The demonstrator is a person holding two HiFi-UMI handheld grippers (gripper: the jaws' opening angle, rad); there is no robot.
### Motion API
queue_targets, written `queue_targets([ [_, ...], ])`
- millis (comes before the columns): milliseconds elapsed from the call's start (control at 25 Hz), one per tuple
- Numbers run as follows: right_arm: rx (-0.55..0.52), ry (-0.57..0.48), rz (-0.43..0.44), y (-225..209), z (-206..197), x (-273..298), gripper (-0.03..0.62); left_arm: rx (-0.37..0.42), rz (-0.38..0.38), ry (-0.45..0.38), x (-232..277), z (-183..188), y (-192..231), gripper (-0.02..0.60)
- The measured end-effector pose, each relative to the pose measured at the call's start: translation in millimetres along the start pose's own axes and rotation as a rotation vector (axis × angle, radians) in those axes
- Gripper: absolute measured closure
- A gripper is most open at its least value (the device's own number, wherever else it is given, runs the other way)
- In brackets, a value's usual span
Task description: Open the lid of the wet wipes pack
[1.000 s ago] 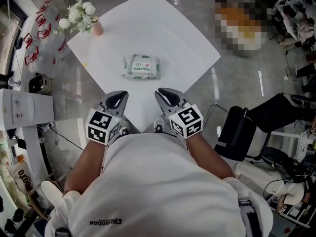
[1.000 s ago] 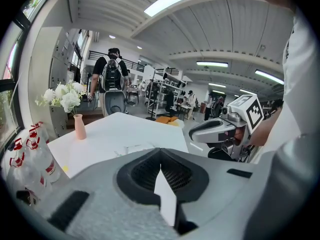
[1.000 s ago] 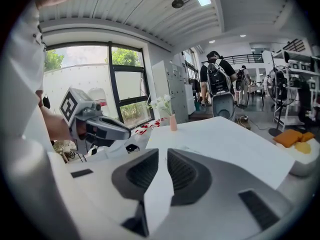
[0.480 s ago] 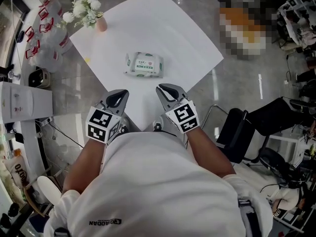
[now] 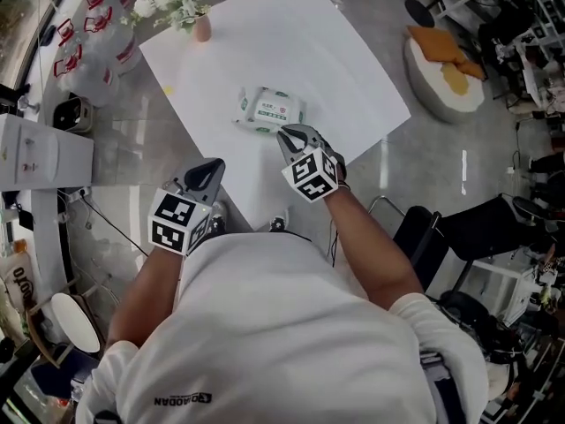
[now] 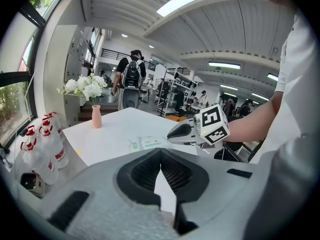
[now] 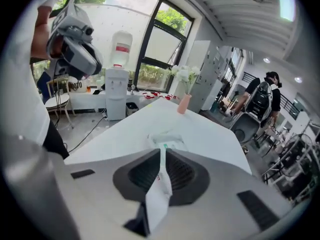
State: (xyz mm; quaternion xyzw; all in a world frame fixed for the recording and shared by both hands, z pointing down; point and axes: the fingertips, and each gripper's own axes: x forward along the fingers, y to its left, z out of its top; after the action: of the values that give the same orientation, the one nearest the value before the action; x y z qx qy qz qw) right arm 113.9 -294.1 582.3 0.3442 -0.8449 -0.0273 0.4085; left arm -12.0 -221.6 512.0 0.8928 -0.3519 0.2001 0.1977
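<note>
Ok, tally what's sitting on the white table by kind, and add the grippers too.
Wet wipes pack: 1
Vase of white flowers: 1
Grippers: 2 (left gripper, right gripper)
Total: 4

we're up at head height, looking steeply down on the surface. cameras on the left gripper and right gripper sit low, looking across it; all three catch the wet wipes pack.
</note>
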Motion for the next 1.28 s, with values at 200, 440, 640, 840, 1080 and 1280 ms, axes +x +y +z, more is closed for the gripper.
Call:
queue_targets([
  [200, -0.106, 0.070, 0.029, -0.8, -6.4, 36.8, 0.553, -0.028, 0.044, -0.002, -11.6, -7.9, 11.8, 0.581],
  [440, -0.236, 0.143, 0.055, 2.5, -19.1, 63.9, 0.548, -0.054, 0.067, -0.004, -14.4, -12.9, 19.3, 0.581],
  [640, -0.259, 0.156, 0.061, 2.7, -21.6, 74.8, 0.548, -0.068, 0.076, -0.005, -15.7, -14.6, 22.0, 0.581],
  [840, -0.281, 0.171, 0.053, 5.4, -24.7, 83.1, 0.546, -0.083, 0.086, 0.006, -16.9, -20.0, 26.2, 0.581],
  [1080, -0.306, 0.183, 0.038, 5.2, -27.9, 87.6, 0.540, -0.088, 0.088, 0.011, -16.9, -20.4, 26.9, 0.581],
  [1280, -0.307, 0.194, 0.042, 6.7, -31.9, 91.7, 0.537, -0.089, 0.085, 0.014, -15.2, -21.3, 26.3, 0.581],
])
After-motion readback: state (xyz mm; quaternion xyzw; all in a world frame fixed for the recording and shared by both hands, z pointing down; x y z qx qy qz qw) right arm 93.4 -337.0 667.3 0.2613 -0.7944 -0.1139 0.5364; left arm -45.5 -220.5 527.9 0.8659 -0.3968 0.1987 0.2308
